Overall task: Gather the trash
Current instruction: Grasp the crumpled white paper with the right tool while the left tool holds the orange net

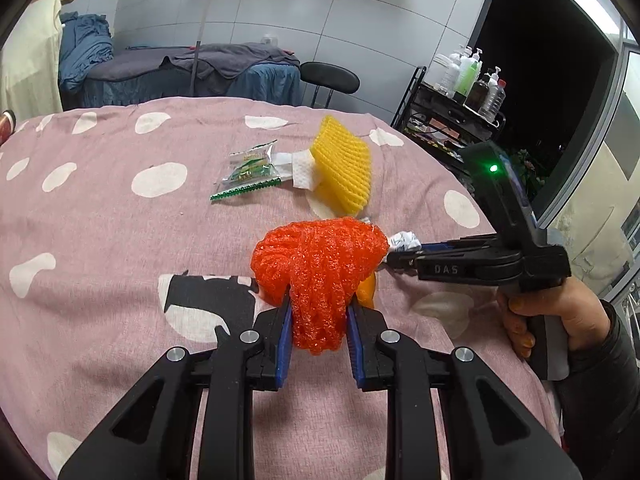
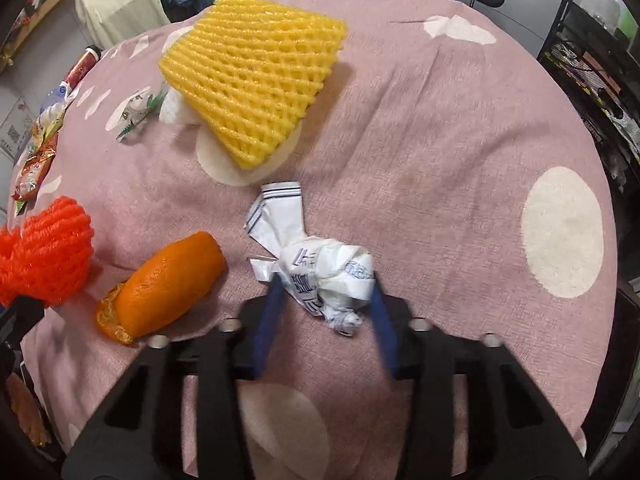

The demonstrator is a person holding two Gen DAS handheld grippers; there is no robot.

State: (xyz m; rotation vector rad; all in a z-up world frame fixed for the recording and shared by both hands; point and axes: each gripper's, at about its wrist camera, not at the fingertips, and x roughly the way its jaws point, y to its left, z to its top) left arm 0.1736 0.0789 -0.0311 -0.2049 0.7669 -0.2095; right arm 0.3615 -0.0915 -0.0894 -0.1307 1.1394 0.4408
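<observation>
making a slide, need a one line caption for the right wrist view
Right gripper closes on a crumpled white wrapper on the pink spotted cloth, orange peel beside it.

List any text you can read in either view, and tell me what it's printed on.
"DAS": embossed on the black body of the right tool.
Crumpled white wrapper between the right tool's pads: blue print, too creased to read.
Green snack packet: lettering too small.
Red snack packets at the table edge: blurred.
Pump bottles on the rack: labels unreadable.
</observation>
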